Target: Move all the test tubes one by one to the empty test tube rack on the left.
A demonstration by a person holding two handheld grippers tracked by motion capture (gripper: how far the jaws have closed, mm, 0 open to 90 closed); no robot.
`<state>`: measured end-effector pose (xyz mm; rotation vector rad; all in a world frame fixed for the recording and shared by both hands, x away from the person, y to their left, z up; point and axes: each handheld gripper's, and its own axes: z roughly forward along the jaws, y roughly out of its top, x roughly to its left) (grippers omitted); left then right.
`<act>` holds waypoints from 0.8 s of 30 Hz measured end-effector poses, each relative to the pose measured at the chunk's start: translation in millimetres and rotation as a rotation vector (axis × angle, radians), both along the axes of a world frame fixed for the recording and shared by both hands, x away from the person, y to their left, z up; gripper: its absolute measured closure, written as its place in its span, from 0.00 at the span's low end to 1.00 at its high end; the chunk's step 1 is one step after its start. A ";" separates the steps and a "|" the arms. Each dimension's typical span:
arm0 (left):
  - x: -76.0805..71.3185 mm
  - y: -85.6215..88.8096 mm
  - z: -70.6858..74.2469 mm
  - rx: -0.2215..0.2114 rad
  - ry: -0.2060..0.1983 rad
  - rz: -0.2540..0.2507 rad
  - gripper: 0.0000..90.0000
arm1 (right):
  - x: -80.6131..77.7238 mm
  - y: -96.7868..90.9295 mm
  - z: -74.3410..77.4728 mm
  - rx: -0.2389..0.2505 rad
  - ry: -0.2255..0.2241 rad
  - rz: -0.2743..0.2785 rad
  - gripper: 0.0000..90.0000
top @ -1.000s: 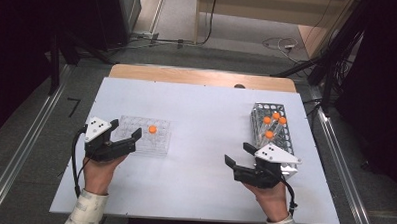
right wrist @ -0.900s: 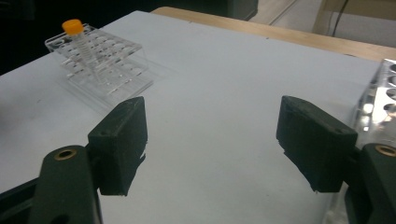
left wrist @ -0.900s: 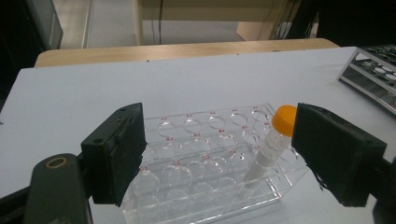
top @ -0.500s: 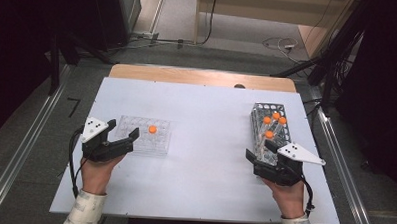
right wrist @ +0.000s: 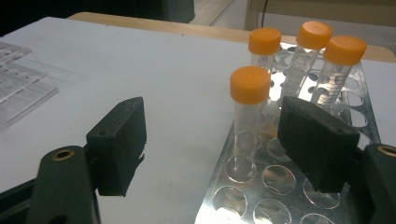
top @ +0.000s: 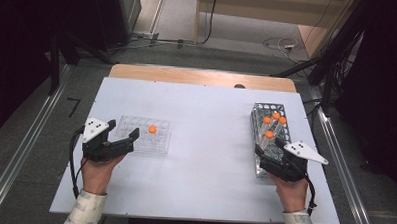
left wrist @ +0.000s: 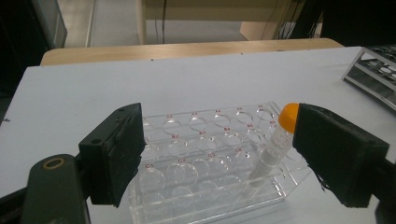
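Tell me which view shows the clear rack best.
The left gripper view: the clear rack sits close between the jaws, its wells, red labels and one orange-capped tube plain. The high view shows it small; the right gripper view catches just a corner.

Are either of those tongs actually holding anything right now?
No. The left tongs stand open around the clear rack; the right tongs are open near the nearest orange-capped tube.
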<state>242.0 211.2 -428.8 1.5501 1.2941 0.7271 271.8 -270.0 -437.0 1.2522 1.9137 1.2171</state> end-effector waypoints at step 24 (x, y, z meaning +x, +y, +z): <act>0.8 -1.1 -2.3 0.007 0.008 -0.001 0.19 | 22.1 4.3 -12.8 -0.060 0.041 -0.096 0.62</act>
